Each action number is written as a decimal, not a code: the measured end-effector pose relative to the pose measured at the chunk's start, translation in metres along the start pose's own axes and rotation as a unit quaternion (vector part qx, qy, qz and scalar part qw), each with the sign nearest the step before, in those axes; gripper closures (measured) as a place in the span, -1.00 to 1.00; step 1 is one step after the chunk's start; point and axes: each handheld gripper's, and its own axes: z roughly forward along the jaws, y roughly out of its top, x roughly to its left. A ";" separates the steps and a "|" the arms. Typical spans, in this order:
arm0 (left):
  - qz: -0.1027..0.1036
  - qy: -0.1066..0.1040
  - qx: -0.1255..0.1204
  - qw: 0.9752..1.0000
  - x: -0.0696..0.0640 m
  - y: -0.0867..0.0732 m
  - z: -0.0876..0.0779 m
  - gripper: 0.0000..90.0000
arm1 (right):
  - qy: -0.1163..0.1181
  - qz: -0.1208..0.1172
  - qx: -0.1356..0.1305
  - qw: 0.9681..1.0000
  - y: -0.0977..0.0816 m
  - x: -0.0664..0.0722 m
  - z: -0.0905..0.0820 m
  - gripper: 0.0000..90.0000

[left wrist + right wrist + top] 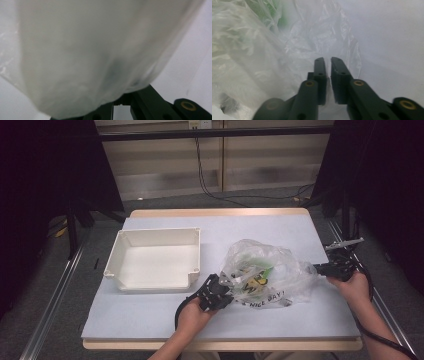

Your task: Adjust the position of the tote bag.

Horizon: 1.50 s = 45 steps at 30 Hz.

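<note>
A clear plastic bag (265,272) printed with black lettering that reads in part "NICE DAY" lies crumpled on the pale surface (150,310), green and yellow contents showing dimly through the film (what they are cannot be told). To its left stands a white open tray (156,259) with a bare floor. The left claw (223,292), pressed together, pinches the bag's near-left edge, the film draped over its jaws. The right claw (317,267) sits at the bag's right edge; its jaws stand a narrow slit apart, film (322,37) lying around and just beyond their tips.
</note>
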 end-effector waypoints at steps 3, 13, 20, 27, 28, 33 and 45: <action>0.004 0.000 0.000 1.000 -0.001 0.001 -0.001 1.00 | 0.001 -0.002 -0.003 1.000 0.002 0.003 -0.005 0.63; 0.004 -0.005 -0.002 1.000 -0.004 0.003 -0.001 1.00 | 0.003 -0.016 -0.016 1.000 0.016 0.018 -0.022 0.44; 0.010 -0.003 0.001 1.000 -0.003 0.004 -0.004 1.00 | 0.009 -0.034 -0.018 0.999 0.026 0.032 -0.024 0.42; 0.010 -0.008 -0.002 1.000 -0.003 0.004 -0.003 1.00 | 0.017 -0.061 -0.017 0.998 0.037 0.051 -0.024 0.39; 0.010 -0.004 -0.001 1.000 -0.003 0.004 -0.002 1.00 | 0.018 -0.065 -0.016 0.998 0.039 0.053 -0.024 0.39; 0.010 -0.008 -0.002 1.000 -0.003 0.004 -0.003 1.00 | 0.015 -0.074 -0.008 0.997 0.046 0.059 -0.023 0.37; 0.008 -0.008 -0.002 1.000 -0.004 0.004 -0.002 1.00 | 0.011 -0.079 -0.010 0.997 0.057 0.060 -0.032 0.04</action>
